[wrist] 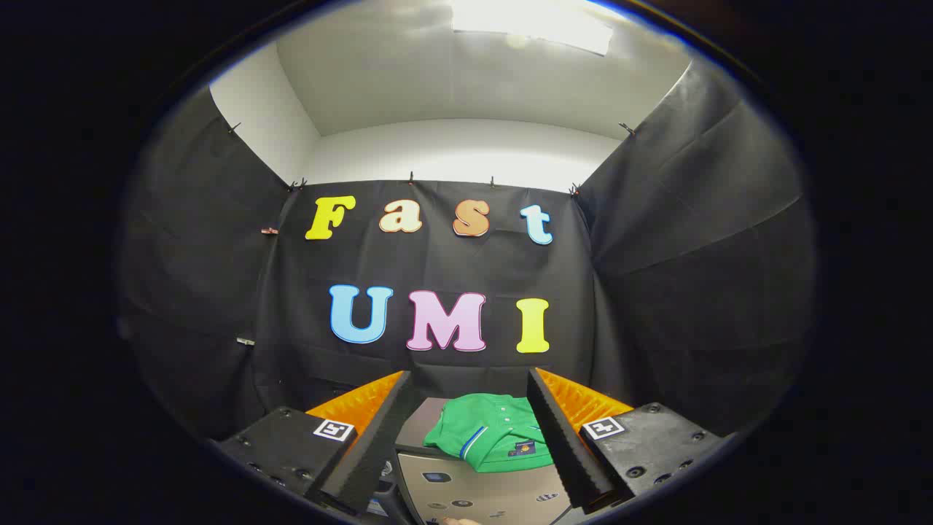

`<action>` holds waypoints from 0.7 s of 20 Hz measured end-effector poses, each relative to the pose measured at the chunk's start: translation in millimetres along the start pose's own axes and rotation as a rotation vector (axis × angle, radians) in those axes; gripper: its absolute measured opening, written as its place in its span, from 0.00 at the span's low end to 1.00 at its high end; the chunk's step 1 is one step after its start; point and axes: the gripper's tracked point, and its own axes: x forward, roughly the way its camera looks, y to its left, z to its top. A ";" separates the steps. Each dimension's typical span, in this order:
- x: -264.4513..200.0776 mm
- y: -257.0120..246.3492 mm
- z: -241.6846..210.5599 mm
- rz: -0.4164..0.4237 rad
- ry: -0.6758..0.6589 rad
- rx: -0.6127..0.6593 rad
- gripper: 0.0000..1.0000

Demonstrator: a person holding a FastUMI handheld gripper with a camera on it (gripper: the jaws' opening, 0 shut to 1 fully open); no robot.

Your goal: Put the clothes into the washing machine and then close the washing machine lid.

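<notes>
Washing machine (pixel 466 488) below and just ahead, grey top panel facing up. Green shirt (pixel 490 440) folded on its far part, lying ahead between the fingers, slightly lower. Gripper (pixel 470 437) spread wide, holding nothing; reach forward and down.

black cloth walls (pixel 685 240), white ceiling (pixel 437 80), perhaps skylight (pixel 532 22)

recording booth, black cloth walls (pixel 692 240), white ceiling (pixel 466 87), overhead light (pixel 532 22)

Washer (pixel 481 490) front cut off below.
</notes>
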 end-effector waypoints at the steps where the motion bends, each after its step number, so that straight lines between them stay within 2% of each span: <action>1: 1.3 -0.2 0.7 -0.004 -0.001 0.000 0.98; 14: 2.4 0.1 6.4 -0.018 -0.022 -0.005 0.98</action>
